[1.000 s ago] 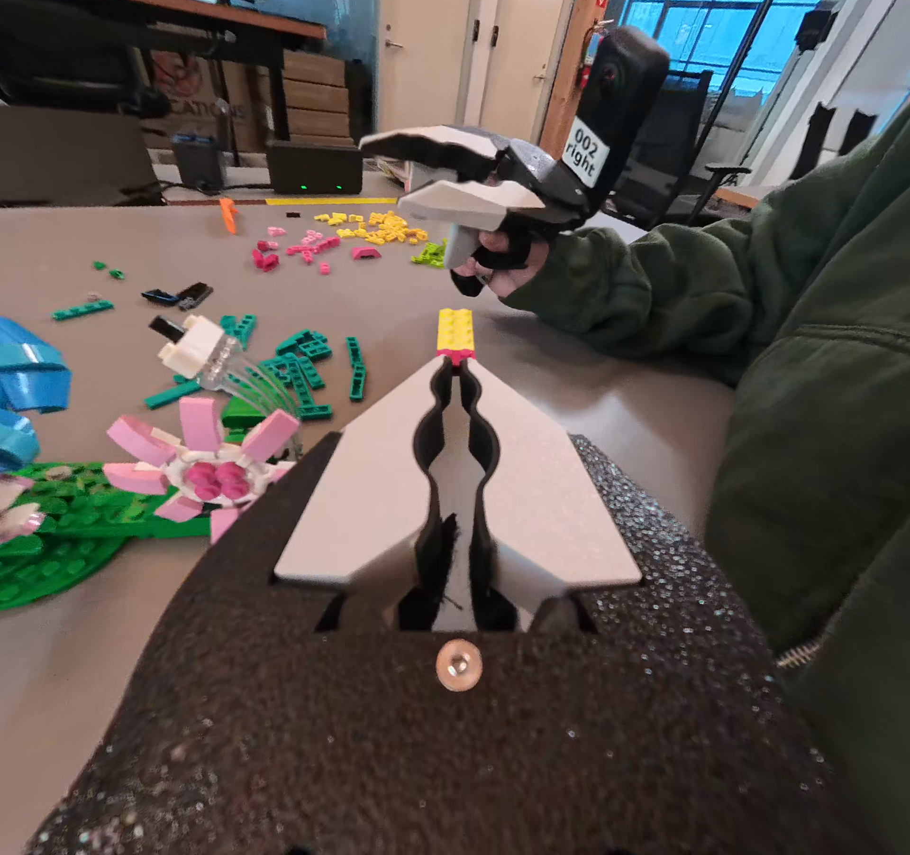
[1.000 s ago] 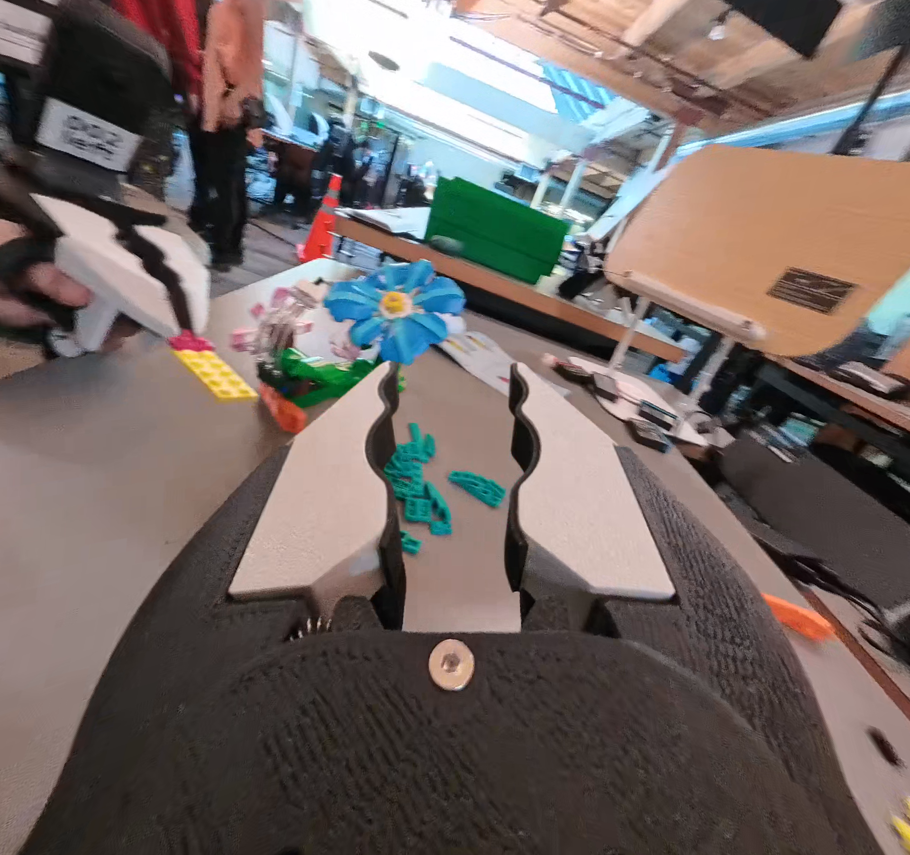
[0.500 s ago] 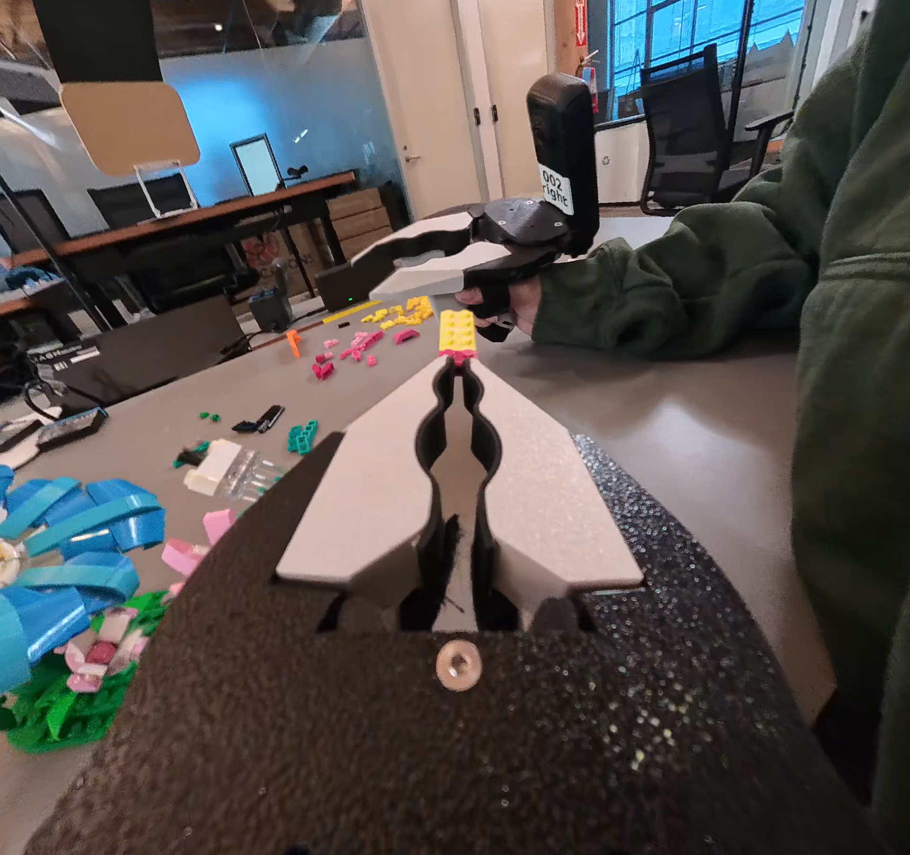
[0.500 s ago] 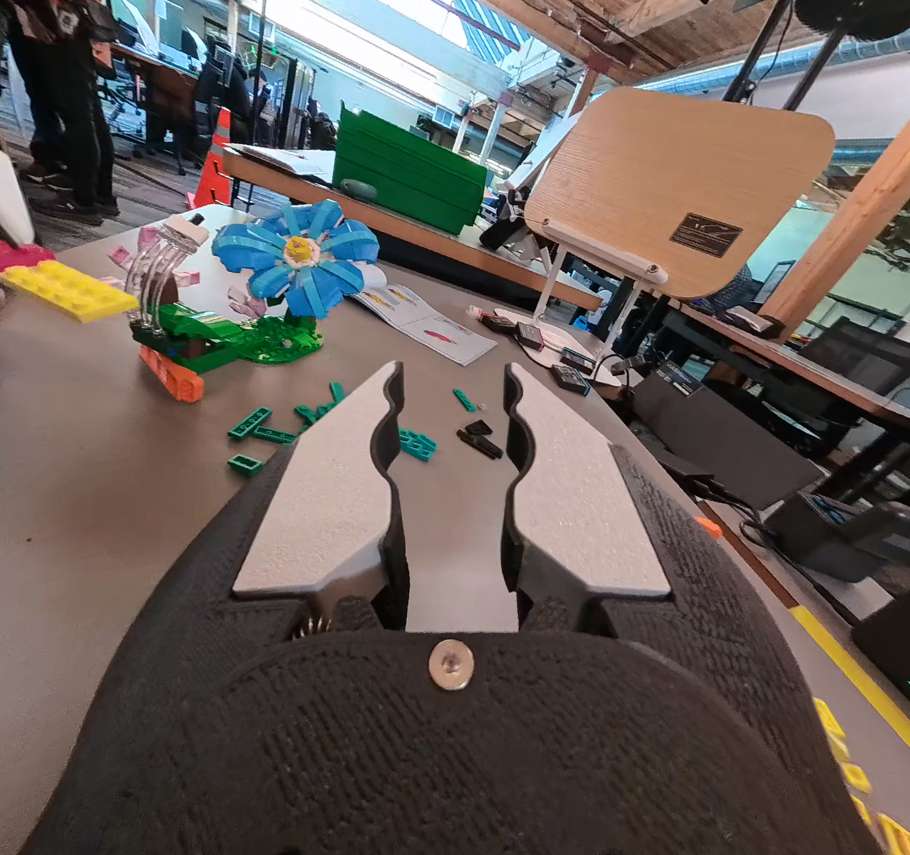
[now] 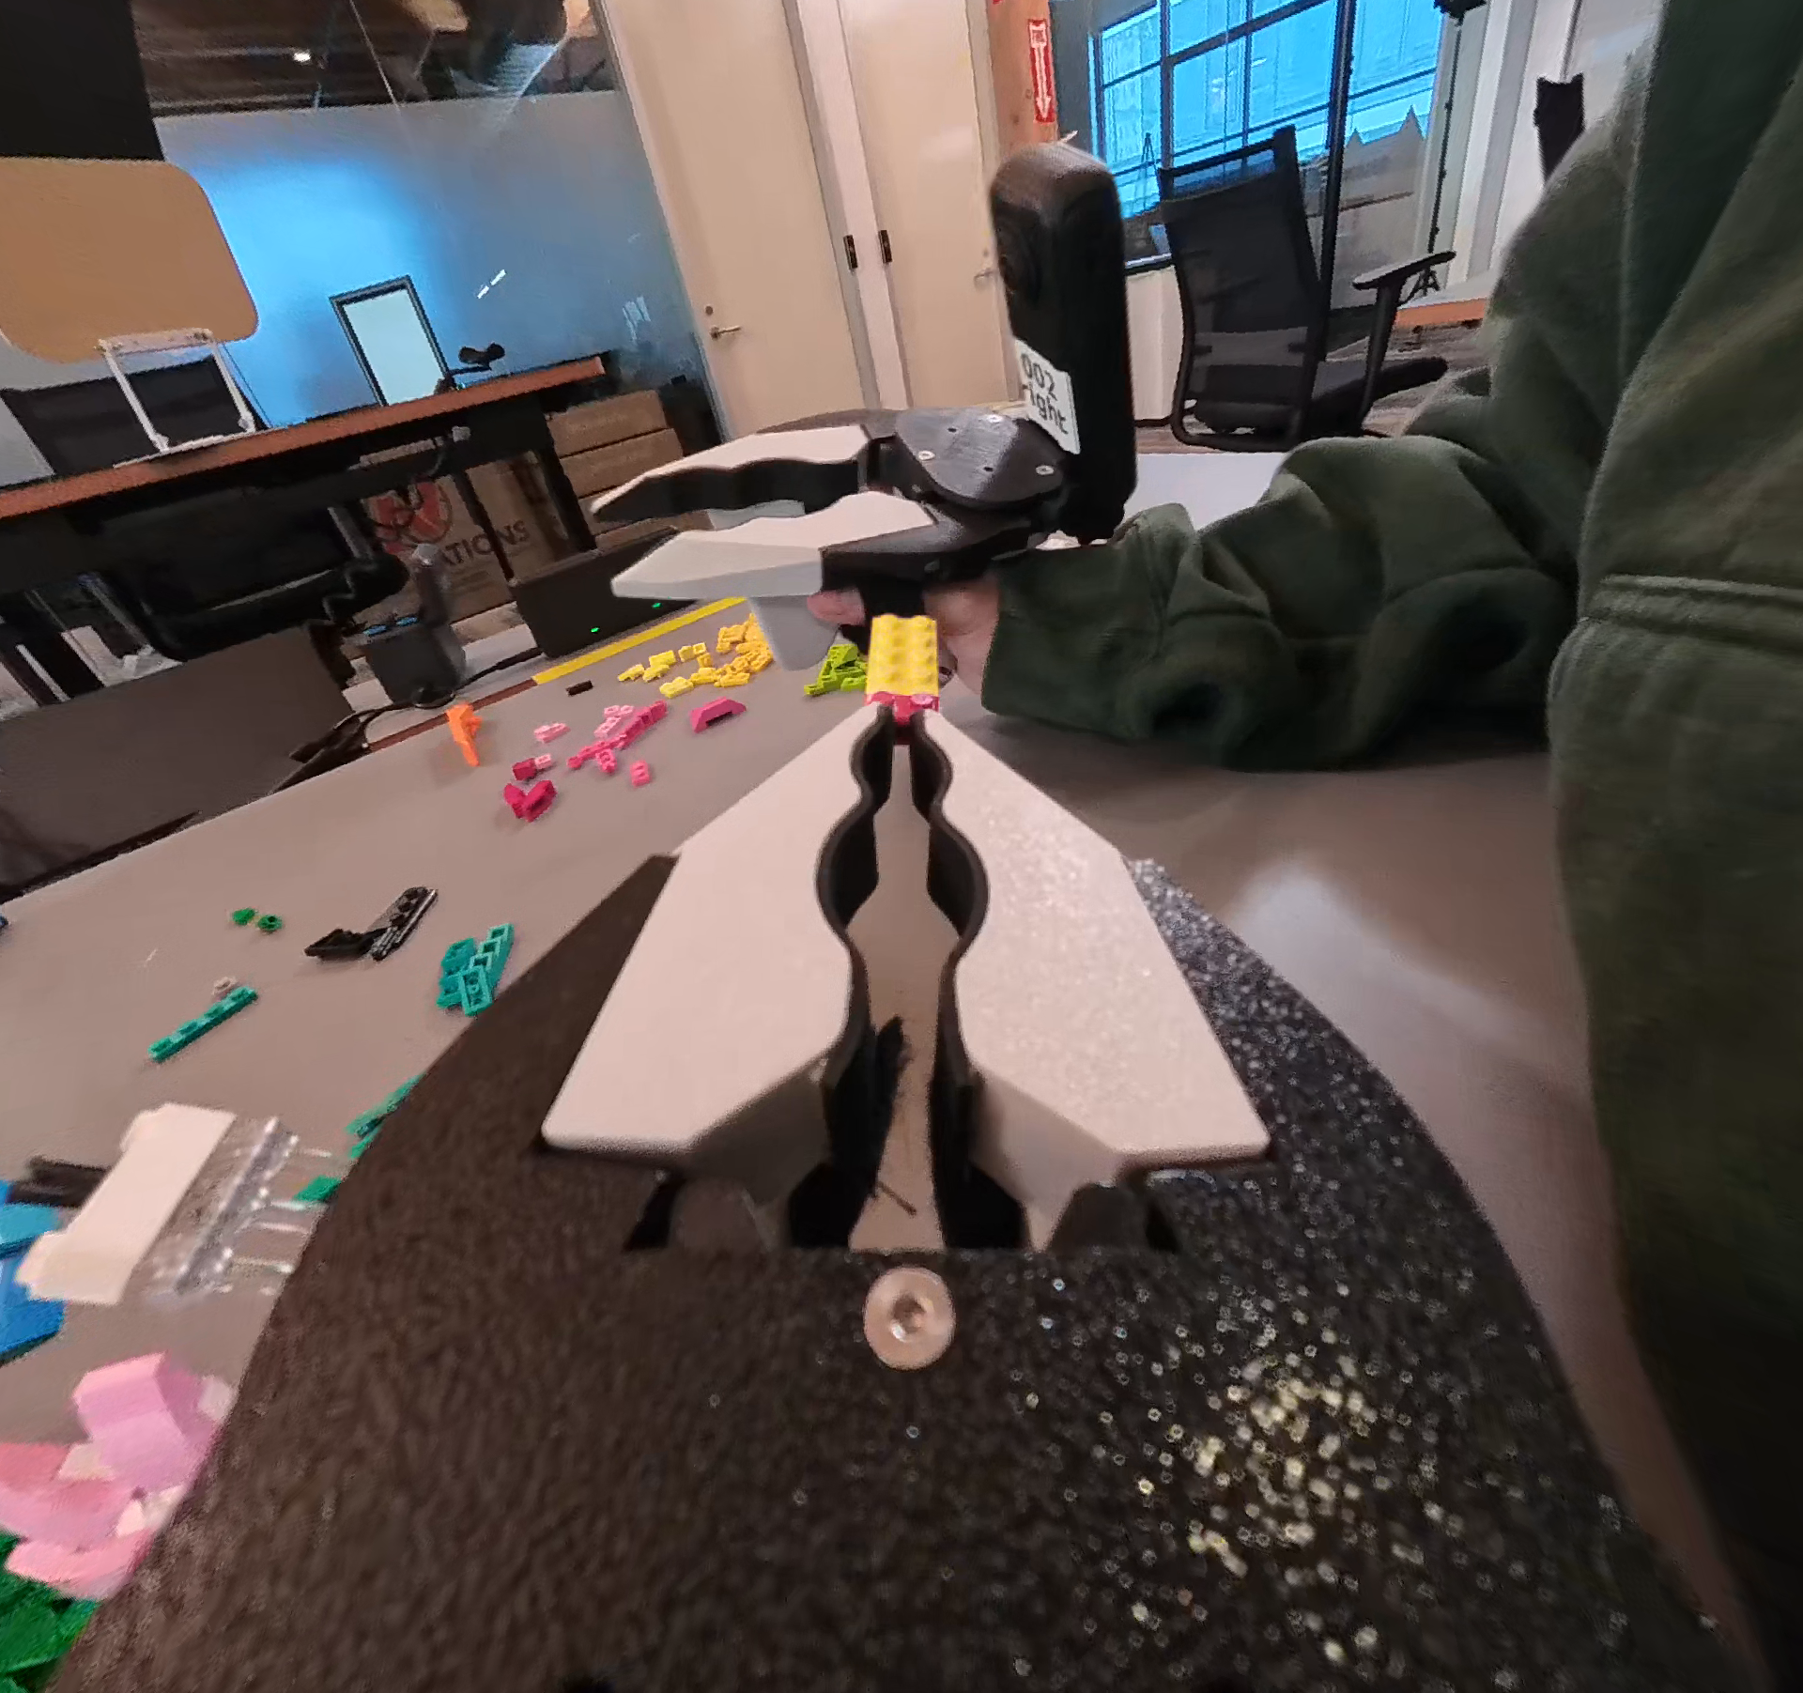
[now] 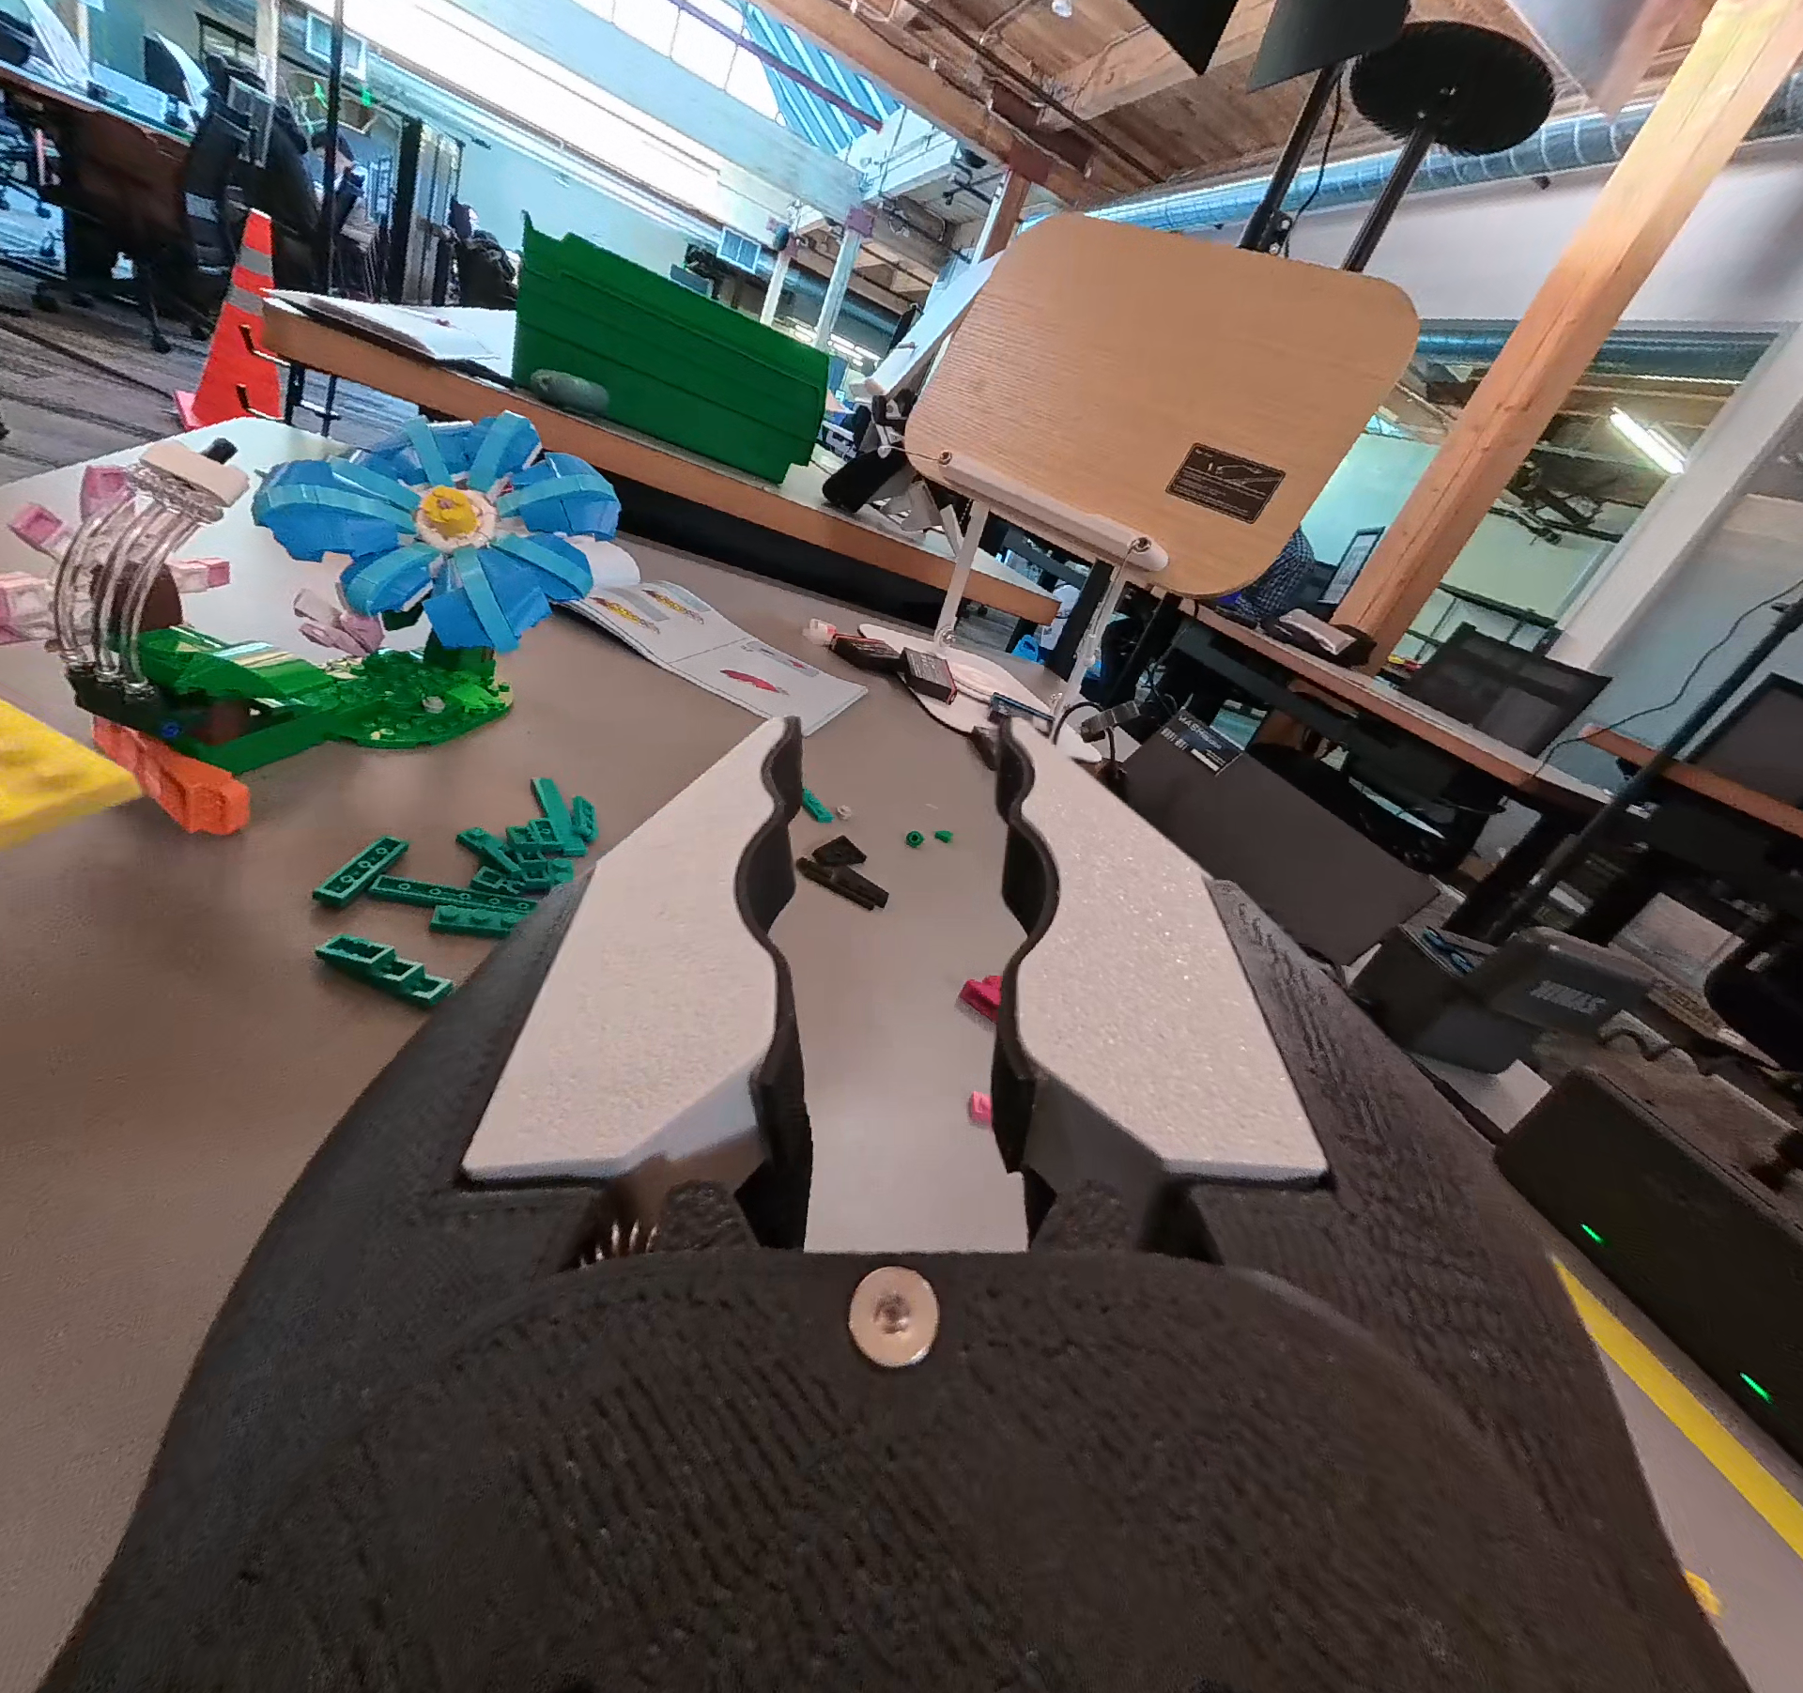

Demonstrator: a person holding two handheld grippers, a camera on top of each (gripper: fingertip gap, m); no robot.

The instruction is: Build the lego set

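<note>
left wrist: low, faces right tool [image 5: 624, 539] | right wrist: faces blue flower [image 6: 444, 529] | shared: table [image 5: 1268, 856]

Flower model [image 6: 293, 651] left of booklet [image 6: 712, 651]

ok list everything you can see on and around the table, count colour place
yellow plate: one, on a magenta piece, clamped at the left tongs' tips
blue flower: one, on the green base, table's far left in the right wrist view
clear curved stems: a few, white cap, left of the flower
teal plates: a dozen or so, scattered before the base
black pieces: two, mid-table
pink pieces: small pile, far side
yellow pieces: small pile, beyond the pink
booklet: one, open, right of the flower
left tongs: shut
right tongs: open, empty
</note>
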